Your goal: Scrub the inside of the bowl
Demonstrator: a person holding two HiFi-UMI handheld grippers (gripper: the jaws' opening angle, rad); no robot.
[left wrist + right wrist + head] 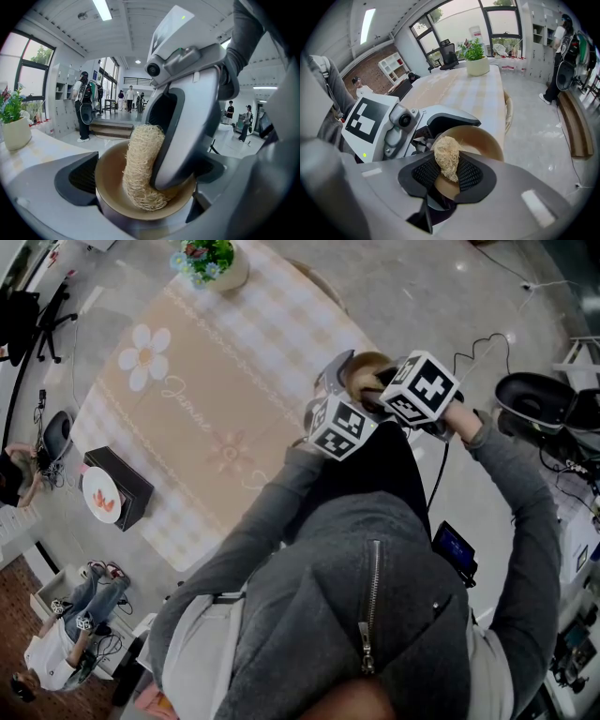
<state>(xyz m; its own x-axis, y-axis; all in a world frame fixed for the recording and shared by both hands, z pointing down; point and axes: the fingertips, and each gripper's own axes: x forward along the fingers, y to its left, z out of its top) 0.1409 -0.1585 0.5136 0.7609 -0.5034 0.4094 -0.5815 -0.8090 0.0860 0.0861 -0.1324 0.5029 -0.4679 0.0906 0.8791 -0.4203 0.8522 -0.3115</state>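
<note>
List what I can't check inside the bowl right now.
Left gripper view: loofah and the jaw holding it cover the floor of the bowl.
Right gripper view: its own jaws block the lower inside.
Head view: marker cubes hide most of both.
Residue: too small to tell.

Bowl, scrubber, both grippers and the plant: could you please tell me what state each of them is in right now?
left gripper: shut on the bowl.
right gripper: shut on the loofah scrubber.
bowl: held up between the jaws, open side facing the right gripper.
loofah scrubber: pressed against the inside of the bowl.
potted plant: upright on the table.
</note>
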